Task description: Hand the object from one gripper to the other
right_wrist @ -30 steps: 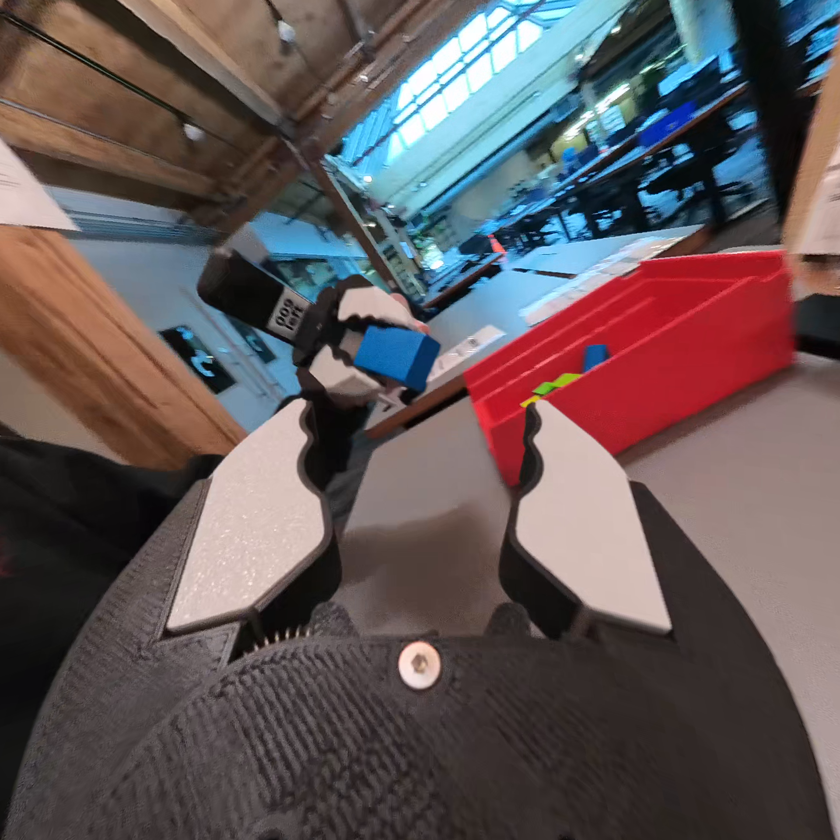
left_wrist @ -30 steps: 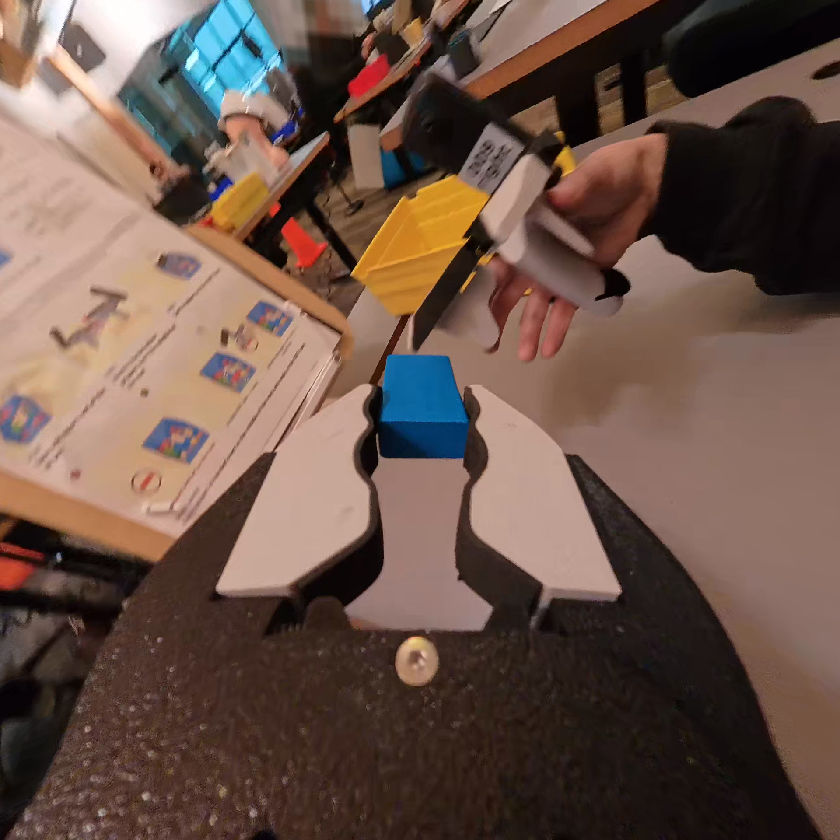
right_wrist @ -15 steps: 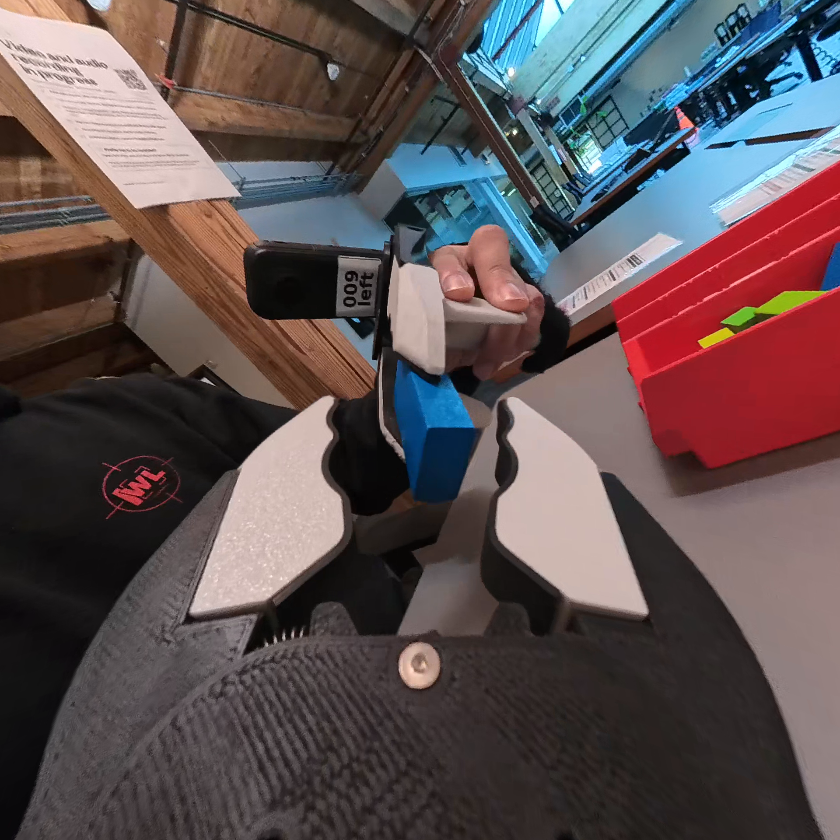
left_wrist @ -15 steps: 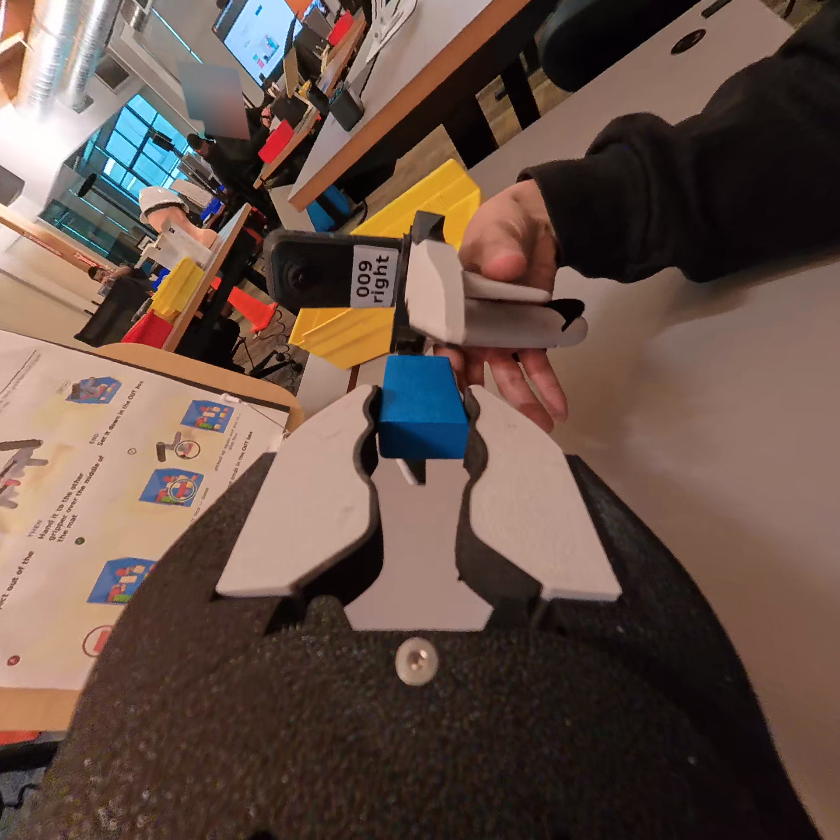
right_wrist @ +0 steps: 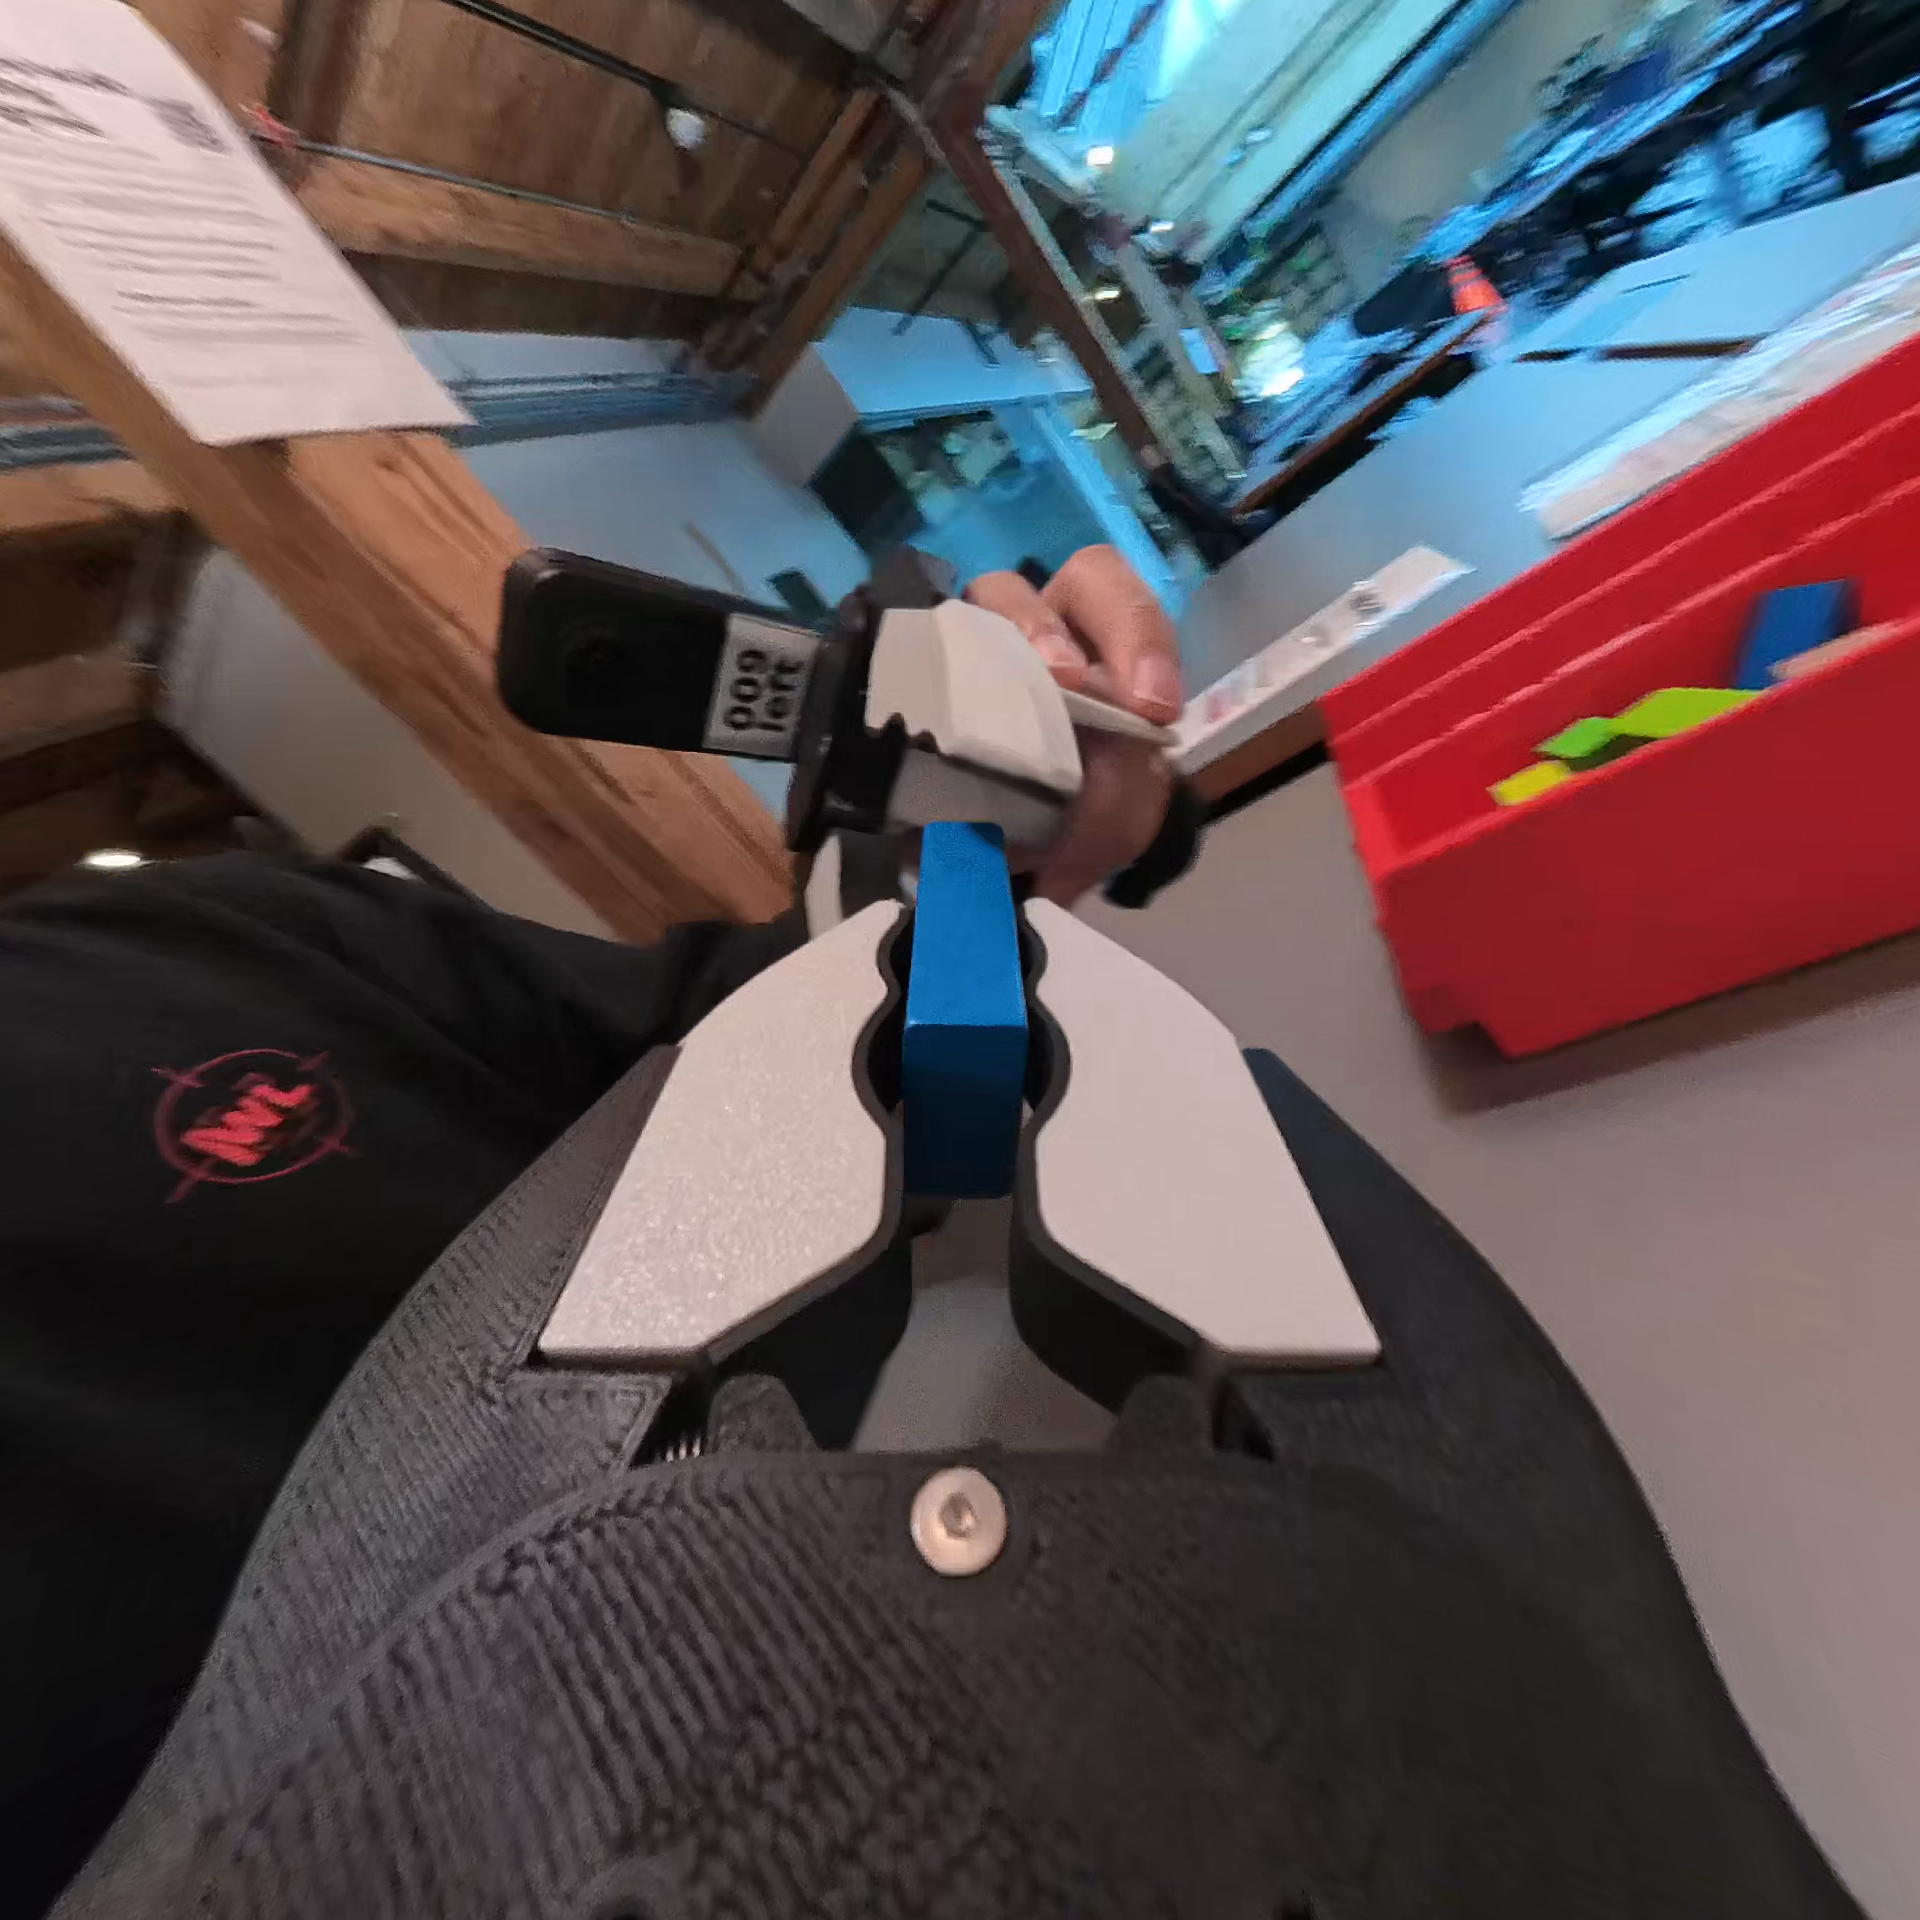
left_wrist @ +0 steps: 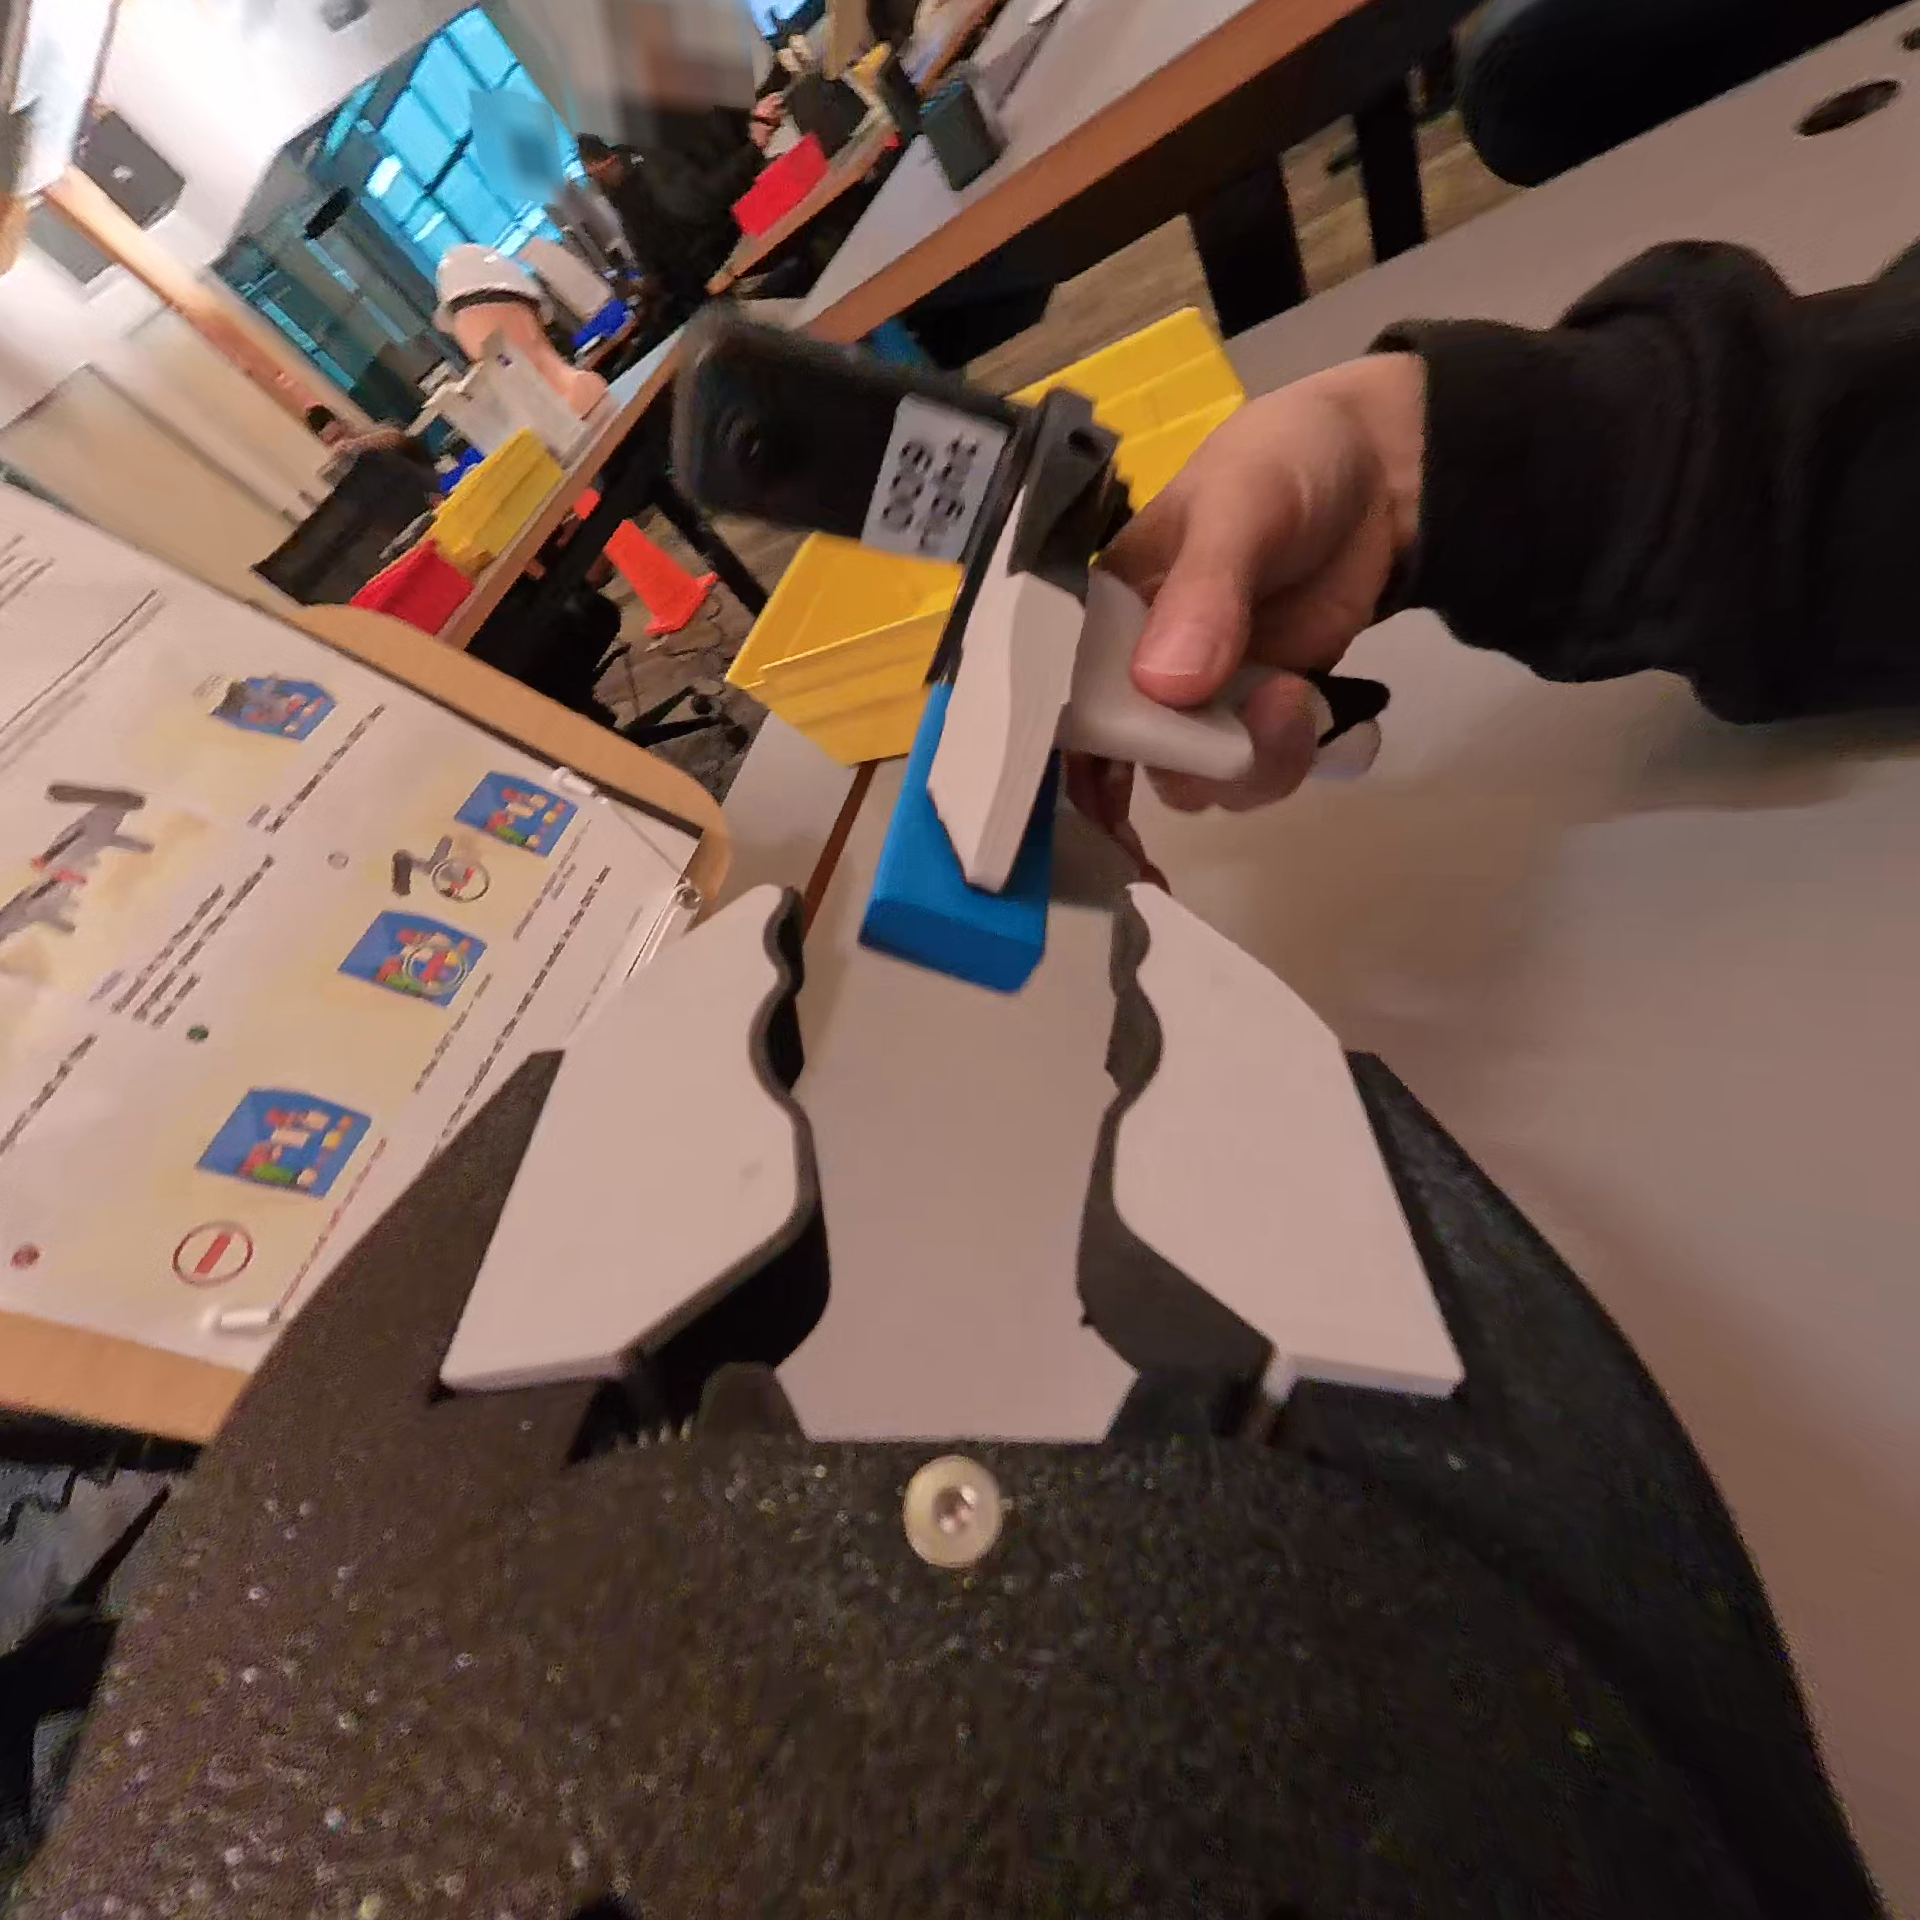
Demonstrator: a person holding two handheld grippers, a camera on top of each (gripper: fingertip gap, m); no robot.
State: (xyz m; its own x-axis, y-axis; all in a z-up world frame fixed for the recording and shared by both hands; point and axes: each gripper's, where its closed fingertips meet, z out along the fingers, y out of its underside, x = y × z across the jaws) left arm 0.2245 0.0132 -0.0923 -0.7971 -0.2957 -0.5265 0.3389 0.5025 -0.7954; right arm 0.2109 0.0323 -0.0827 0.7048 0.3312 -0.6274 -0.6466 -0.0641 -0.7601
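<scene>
The blue block (left_wrist: 940,894) is clamped between the fingers of my right gripper (right_wrist: 964,920), with both pads pressed on its sides in the right wrist view (right_wrist: 961,1039). In the left wrist view the right gripper's fingers (left_wrist: 997,727) grip the block from above, held by a hand in a black sleeve. My left gripper (left_wrist: 958,912) is open. Its fingertips stand apart on either side of the block's near end, with a gap on each side and no contact. The left gripper also shows in the right wrist view (right_wrist: 935,717), just beyond the block.
A yellow bin (left_wrist: 852,665) stands behind the handover spot at the edge of the grey table (left_wrist: 1558,1039). An instruction sheet (left_wrist: 312,883) lies on the left. A red bin (right_wrist: 1662,883) holding green and blue blocks stands on the right. A wooden post (right_wrist: 416,571) is behind.
The right gripper came in from open and shut on the blue block. The left gripper, which was shut on the block, opened and let it go.
</scene>
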